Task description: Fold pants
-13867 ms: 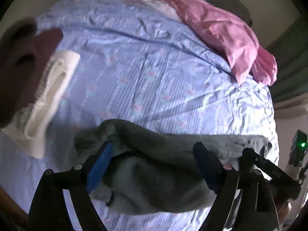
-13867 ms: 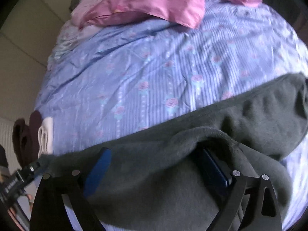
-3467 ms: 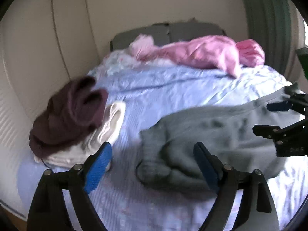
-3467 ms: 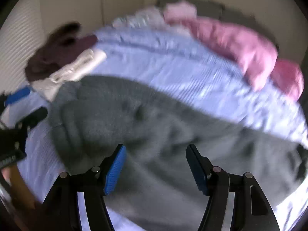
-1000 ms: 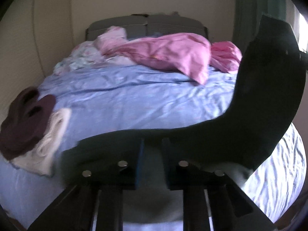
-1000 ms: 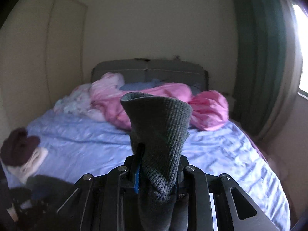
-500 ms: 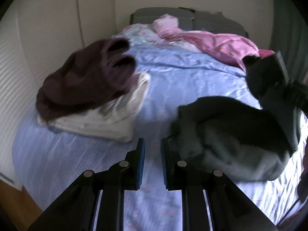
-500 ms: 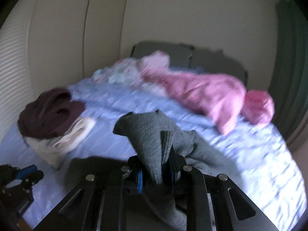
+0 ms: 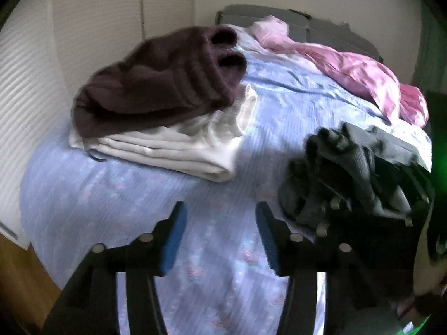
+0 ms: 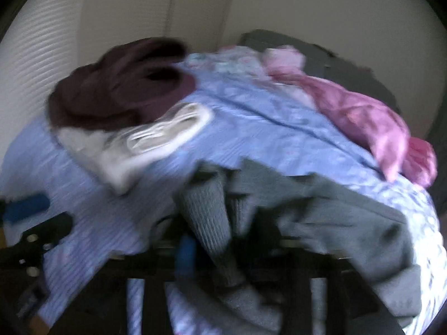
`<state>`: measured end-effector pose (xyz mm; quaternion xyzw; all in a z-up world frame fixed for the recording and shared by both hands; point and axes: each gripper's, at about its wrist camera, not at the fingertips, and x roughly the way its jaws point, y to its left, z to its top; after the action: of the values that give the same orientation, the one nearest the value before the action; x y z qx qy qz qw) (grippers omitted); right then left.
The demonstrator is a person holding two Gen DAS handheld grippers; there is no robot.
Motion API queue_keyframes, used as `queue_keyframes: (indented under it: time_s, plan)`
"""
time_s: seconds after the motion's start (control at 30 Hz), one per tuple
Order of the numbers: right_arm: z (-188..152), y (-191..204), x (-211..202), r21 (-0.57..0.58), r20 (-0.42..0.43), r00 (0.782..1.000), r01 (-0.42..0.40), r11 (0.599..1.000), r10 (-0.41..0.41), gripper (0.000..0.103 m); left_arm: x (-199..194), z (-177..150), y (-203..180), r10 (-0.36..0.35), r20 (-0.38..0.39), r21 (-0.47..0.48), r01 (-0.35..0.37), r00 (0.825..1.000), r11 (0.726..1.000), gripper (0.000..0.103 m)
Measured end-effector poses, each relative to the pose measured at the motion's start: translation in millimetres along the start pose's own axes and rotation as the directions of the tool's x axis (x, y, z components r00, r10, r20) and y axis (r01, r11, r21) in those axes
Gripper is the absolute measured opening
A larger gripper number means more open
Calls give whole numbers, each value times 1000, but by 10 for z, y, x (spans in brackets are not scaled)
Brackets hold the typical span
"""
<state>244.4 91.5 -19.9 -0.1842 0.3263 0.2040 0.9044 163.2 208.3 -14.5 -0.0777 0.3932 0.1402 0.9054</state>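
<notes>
A: Any brand, label or writing readable?

B: None. Nothing legible in either view.

A: OK, left wrist view, L to R?

B: Far L, ribbed white wall panel (image 9: pixel 25 89). Then a maroon knit garment (image 9: pixel 156 78) lies on top of a folded white garment (image 9: pixel 178 150), both on the blue floral bedsheet (image 9: pixel 134 195). Bottom centre, the left gripper (image 9: pixel 220 240): blue pads apart, only bare sheet between them. It's just been opening; half a sec ago the pads were nearly together. To the R, the grey pants (image 9: pixel 360 162) lie crumpled on the sheet, w/ the black frame of the right gripper in front, hiding their near edge. Back R, a pink blanket (image 9: pixel 363 75) before a grey headboard (image 9: pixel 315 25).

A: Right wrist view?

B: Blurred. Bottom L, the left gripper (image 10: pixel 28 217) again, one blue pad showing. Maroon garment (image 10: pixel 117 89) over white garment (image 10: pixel 145 142) upper L. Centre-bottom, the right gripper (image 10: pixel 223 254): pants (image 10: pixel 321 217) are draped over and between its fingers, hiding most of them. One blue pad (image 10: pixel 184 254) shows left of a ribbed cuff. Jaws have just been opening and stand wide; no pinch on the cloth visible. Pink blanket (image 10: pixel 363 114) at R.

A: Change vs a sec ago?

B: Then both grippers held the pants up above the bed, pinched. Now the pants are down in a heap on the R half of the sheet.
</notes>
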Motion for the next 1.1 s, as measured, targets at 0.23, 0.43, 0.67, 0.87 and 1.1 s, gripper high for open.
queue_keyframes:
  time_s: [0.23, 0.43, 0.67, 0.87, 1.1]
  plan:
    - [-11, 54, -297, 20, 36, 993, -112, 993, 111, 85, -251, 105, 358, 56, 49, -79, -52, 997, 996, 65]
    - [-142, -492, -1234, 116, 231, 973, -18, 993, -10, 85, -439, 185, 121, -100, 78, -59, 104, 992, 993, 67]
    - [-727, -1939, -1535, 514, 163, 948, 155, 844, -273, 87, -417, 254, -712, -288, 94, 113, 277, 953, 954, 67]
    - [-1373, -2655, -1499, 736, 24, 911, 262, 624, -411, 87, -244, 289, -1396, -262, 68, 244, 239, 963, 940, 65]
    - [-1950, -2800, -1290, 891, 21, 933, 147, 430, -360, 87, 98, 330, -1483, -242, 8, 120, 239, 970, 963, 63]
